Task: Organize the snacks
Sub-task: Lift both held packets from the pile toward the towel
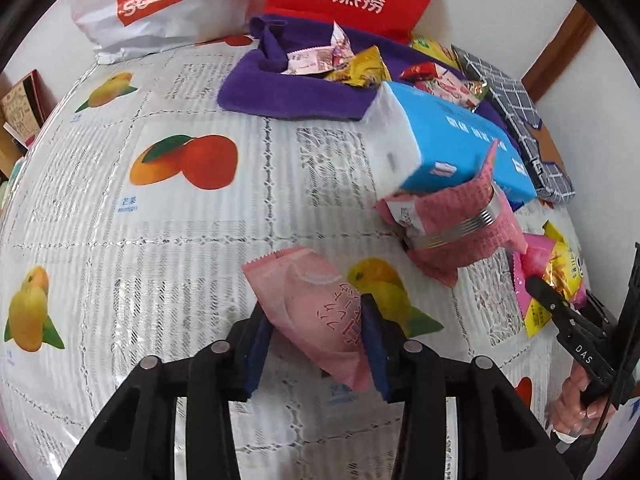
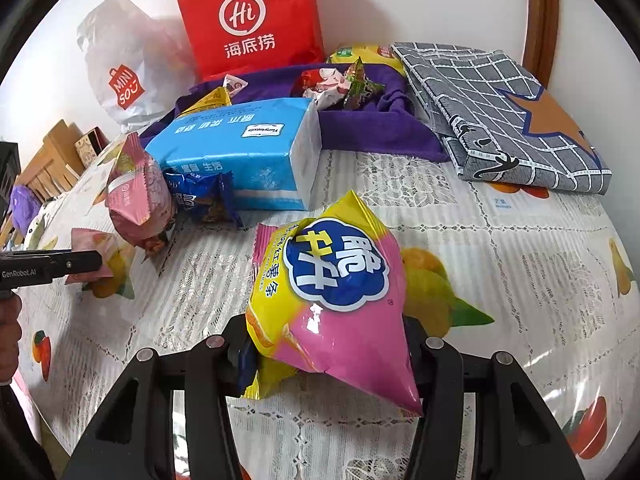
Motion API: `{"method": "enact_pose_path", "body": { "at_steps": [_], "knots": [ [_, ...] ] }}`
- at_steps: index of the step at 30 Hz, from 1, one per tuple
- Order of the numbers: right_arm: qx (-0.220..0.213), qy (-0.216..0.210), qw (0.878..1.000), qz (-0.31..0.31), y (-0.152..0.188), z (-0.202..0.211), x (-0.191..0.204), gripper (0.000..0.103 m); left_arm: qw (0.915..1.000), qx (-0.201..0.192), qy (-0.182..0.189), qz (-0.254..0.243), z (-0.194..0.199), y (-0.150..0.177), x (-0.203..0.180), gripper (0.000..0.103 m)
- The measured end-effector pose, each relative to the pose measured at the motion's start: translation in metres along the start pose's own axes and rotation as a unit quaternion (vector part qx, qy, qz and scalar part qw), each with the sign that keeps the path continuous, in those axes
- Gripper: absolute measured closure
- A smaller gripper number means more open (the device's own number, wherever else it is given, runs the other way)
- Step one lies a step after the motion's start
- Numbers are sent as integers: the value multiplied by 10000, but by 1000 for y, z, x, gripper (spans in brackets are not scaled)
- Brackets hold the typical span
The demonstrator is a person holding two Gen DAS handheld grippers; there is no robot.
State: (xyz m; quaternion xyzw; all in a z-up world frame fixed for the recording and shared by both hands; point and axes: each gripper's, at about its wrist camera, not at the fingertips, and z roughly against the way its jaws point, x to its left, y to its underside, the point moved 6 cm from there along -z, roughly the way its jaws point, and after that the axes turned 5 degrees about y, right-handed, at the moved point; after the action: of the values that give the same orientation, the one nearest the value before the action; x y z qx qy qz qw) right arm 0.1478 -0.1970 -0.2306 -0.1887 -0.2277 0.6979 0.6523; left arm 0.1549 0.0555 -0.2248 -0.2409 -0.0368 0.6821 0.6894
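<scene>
Snacks lie scattered over a table under a clear-covered lace tablecloth (image 1: 192,240) printed with mangoes and text panels. The left gripper (image 1: 316,344) has its blue-padded jaws pressed against both sides of a pale pink snack packet (image 1: 316,316), held above the cloth. The right gripper (image 2: 328,356) pinches the lower end of a yellow-and-pink sweet potato chip bag (image 2: 336,292) (blue cloud logo facing the camera), jaws drawn in tight on its crumpled base.

Toward the back, a purple towel (image 2: 360,128) carries several small wrapped snacks (image 2: 332,84), and a blue tissue pack (image 2: 248,148) rests partly on its front edge. Beside the tissue pack stand a pink puffed bag (image 2: 136,196) and a small dark blue packet (image 2: 204,200). A folded grey checked cloth (image 2: 500,108) lies to the right of the towel.

Against the white wall lean a red Haidilao bag (image 2: 252,16) and a white Miniso bag (image 2: 124,64). Brown wooden trim (image 2: 540,12) runs up the wall at the right, and cardboard boxes (image 2: 52,152) sit off the table's left edge.
</scene>
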Motion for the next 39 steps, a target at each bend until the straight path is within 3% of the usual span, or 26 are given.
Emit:
{"method": "enact_pose_path", "body": {
  "at_steps": [4,9,22,32,39],
  "knots": [
    [21,34,10000,1,-1,0,2,50,9999,-119,-71,-44,-2,-3,-1,61],
    [2,52,10000,14,-4,5,2,51,9998,-140,130,34,-3,-6,-3,71],
    [-306,3,9995,33,-19,36,13,51,9991,-341,254,-44,29,-6,-13,72],
    [-578,87,9983,84,-47,64,20,51,9960,-587,592,-310,55,-28,-49,72],
    [-794,116,9967,93,-70,79,19,50,9937,-756,629,-545,69,-47,-72,72]
  ]
}}
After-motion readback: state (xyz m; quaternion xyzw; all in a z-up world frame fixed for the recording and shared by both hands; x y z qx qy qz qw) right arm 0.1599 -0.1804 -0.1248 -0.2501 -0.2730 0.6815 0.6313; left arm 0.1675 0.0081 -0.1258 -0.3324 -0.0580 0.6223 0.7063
